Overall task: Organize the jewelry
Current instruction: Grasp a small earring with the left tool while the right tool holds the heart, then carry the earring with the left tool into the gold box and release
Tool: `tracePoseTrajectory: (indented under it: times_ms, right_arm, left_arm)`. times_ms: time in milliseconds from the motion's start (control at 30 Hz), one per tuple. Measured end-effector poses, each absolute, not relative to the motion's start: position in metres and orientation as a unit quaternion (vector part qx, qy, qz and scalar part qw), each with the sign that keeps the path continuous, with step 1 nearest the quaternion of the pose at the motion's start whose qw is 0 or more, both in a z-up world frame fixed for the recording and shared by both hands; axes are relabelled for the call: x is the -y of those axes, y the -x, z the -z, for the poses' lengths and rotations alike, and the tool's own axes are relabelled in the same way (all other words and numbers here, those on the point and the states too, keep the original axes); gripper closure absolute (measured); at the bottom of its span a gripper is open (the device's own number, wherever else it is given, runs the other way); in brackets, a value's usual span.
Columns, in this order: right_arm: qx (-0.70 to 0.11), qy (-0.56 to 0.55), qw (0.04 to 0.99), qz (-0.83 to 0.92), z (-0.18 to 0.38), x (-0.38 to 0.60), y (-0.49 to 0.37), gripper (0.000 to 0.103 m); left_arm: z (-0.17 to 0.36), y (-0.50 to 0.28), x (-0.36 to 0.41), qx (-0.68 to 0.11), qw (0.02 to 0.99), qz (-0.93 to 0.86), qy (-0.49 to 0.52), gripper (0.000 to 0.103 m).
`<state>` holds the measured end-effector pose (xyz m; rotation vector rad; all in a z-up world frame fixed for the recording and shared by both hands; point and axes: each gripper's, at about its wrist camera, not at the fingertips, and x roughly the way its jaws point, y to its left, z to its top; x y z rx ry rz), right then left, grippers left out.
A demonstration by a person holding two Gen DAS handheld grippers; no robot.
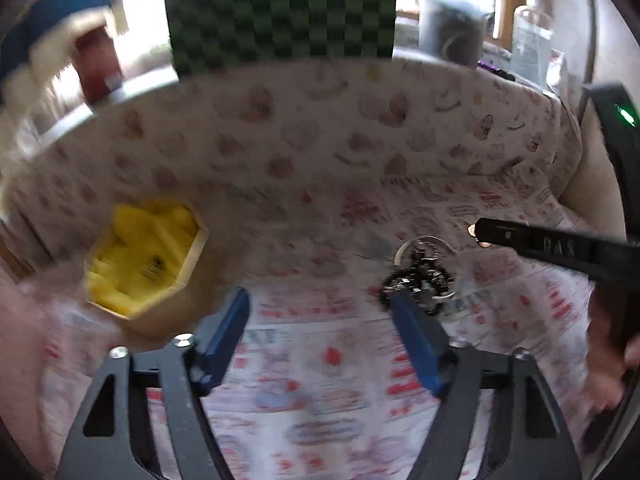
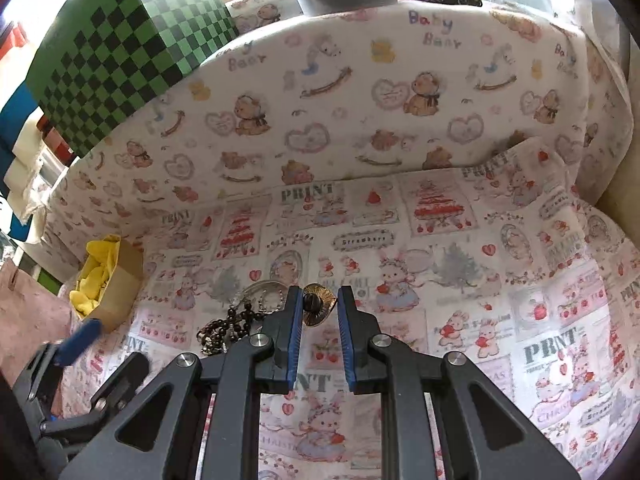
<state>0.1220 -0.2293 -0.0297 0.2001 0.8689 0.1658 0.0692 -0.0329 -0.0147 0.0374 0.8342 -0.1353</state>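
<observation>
A gold, fan-shaped brooch (image 2: pixel 318 305) with a ribbed face and a dark round knob at its middle sits between the tips of the right claw (image 2: pixel 319 304). The two blue-padded fingers (image 2: pixel 294 332) stand close together on either side of it; the left pad seems to touch its edge, but whether the right pad presses on it cannot be told. Just left of the brooch, a heap of jewelry (image 2: pixel 236 320) lies on the printed cloth (image 2: pixel 500 280) that covers the desk: a string of dark beads, a silvery chain and a pale metal ring.

From the left wrist the same heap (image 1: pixel 420 280) shows beside the right-hand pad of the left claw (image 1: pixel 320 304), whose jaws stand well apart with only cloth between them. That view is blurred. A cardboard box (image 1: pixel 146 256) lined with yellow stuffing sits to the left. A green checkered box (image 2: pixel 120 60) stands behind.
</observation>
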Motion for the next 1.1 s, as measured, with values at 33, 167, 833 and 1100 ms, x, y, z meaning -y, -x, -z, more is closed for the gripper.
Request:
tracePoseTrajectory:
  times_ms: [33, 167, 833, 1100]
  right_arm:
    - [-0.418, -0.097, 0.900, -0.080, 0.029, 0.229, -0.121, 0.084]
    - [-0.415, -0.102, 0.900, -0.083, 0.027, 0.232, -0.120, 0.084]
    - [-0.403, -0.127, 0.904, -0.065, 0.015, 0.251, -0.115, 0.084]
    - [-0.404, -0.124, 0.905, -0.058, 0.016, 0.250, -0.117, 0.084]
  left_arm:
    - [0.017, -0.076, 0.033, -0.419, 0.906, 0.066, -0.005, 0.046]
    - [0.031, -0.096, 0.025, -0.478, 0.867, 0.106, 0.093, 0.076]
    - [0.045, -0.113, 0.043, -0.499, 0.845, 0.160, 0.108, 0.083]
    - [0.027, -0.101, 0.024, -0.457, 0.852, 0.205, 0.151, 0.088]
